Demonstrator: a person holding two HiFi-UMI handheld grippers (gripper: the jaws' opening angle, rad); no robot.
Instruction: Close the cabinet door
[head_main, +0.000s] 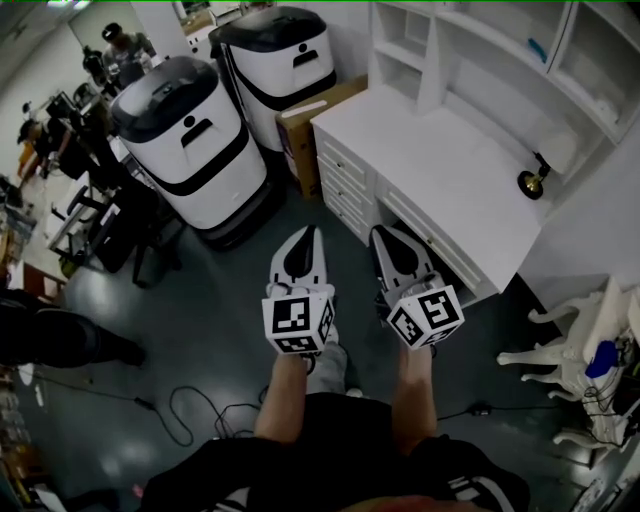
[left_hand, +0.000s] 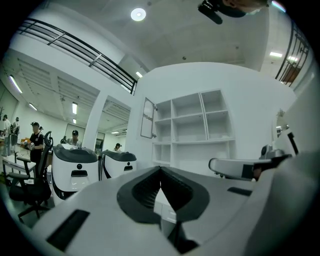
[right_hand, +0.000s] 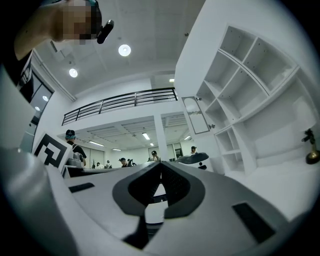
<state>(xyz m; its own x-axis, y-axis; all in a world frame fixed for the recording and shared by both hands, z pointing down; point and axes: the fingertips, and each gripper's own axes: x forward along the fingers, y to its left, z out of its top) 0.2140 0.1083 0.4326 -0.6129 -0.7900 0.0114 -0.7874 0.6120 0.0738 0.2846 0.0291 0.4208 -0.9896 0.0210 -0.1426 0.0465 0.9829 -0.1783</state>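
Two sets of jaws are pinched fully together, holding nothing: my left gripper (head_main: 312, 236) and right gripper (head_main: 381, 236) sit side by side near the white desk (head_main: 430, 160). The cabinet door (left_hand: 147, 118) stands open, far ahead at the left of the shelf unit (left_hand: 190, 127).

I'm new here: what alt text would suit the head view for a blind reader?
Seen from above, a person holds the left gripper and right gripper side by side over a dark floor, both shut and empty, pointing toward a white desk with drawers. Two white-and-black machines stand left of it.
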